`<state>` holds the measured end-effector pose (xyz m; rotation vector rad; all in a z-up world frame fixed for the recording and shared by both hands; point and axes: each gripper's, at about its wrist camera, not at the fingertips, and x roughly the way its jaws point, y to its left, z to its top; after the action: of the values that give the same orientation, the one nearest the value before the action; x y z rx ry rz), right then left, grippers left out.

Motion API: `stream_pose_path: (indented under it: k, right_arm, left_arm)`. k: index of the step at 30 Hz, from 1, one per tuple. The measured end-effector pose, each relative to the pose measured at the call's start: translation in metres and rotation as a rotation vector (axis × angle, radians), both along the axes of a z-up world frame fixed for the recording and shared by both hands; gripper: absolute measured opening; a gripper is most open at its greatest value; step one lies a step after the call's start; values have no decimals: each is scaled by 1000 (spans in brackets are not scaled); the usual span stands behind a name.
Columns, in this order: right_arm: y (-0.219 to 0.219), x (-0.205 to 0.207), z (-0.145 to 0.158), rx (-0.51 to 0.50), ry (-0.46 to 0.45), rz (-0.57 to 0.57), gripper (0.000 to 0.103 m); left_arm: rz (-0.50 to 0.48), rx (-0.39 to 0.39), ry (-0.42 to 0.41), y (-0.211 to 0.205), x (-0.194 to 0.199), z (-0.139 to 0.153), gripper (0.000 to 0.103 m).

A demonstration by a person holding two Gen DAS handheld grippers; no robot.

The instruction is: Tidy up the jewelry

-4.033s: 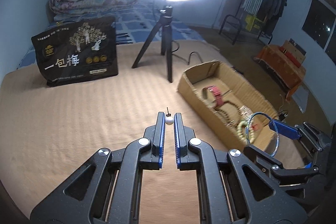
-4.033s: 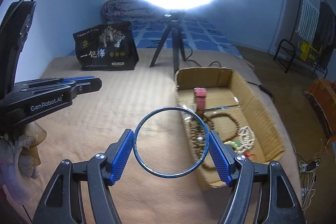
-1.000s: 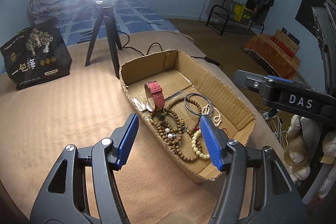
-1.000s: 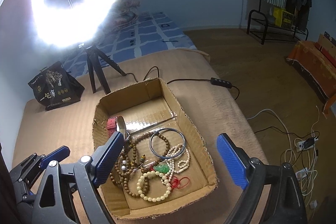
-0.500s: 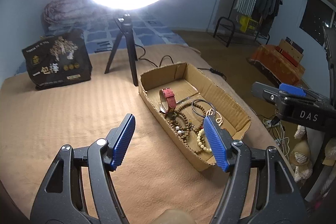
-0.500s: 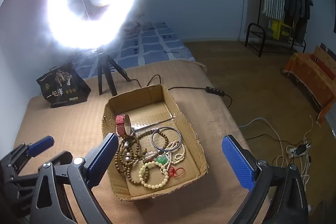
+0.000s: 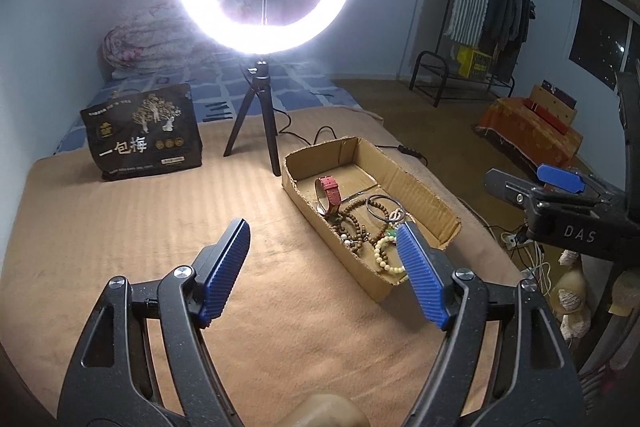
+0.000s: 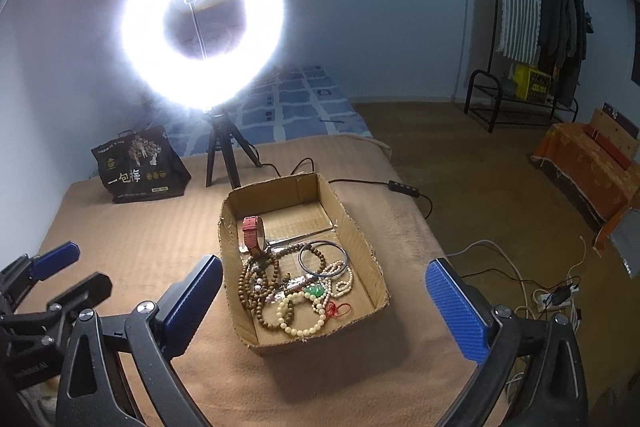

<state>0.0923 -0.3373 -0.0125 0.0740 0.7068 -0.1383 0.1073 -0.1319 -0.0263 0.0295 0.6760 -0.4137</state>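
Right wrist view: the right tongs point(image 8: 324, 303) hang spread wide and empty above the cardboard box point(image 8: 356, 227) on the bed, its jewelry point(image 8: 296, 287) heaped at the near end. The left tongs point(image 7: 322, 267), just left of the box, have been opening, nothing between them.

A tan ribbed blanket point(image 8: 132, 239) covers the bed. On it sit a cardboard box point(image 8: 362, 247) of jewelry, a dark printed bag point(image 8: 140, 171) and the ring light's tripod point(image 8: 224, 155). A black cable point(image 8: 360, 183) trails off its far edge.
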Motion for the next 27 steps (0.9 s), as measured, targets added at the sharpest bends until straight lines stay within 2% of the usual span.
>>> stream_pose_path:
  k: [4, 8, 13, 17, 21, 27]
  right_arm:
    - [4, -12, 3, 0, -14, 4, 103]
    - [5, -23, 5, 0, -28, 7, 103]
    - [7, -33, 6, 0, -35, 12, 103]
    - [10, -39, 7, -28, -45, 14, 103]
    - [15, -42, 7, -61, -56, 25, 103]
    - [18, -42, 6, -67, -49, 34, 103]
  left_arm:
    - [10, 9, -28, 6, -16, 8, 80]
    - [13, 15, -50, 11, -30, 13, 87]
    - [16, 27, -58, 11, -43, 16, 88]
    - [23, 42, -98, 10, -56, 21, 102]
    - [33, 54, -131, 11, -65, 24, 102]
    - [42, 51, -108, 15, -65, 22, 102]
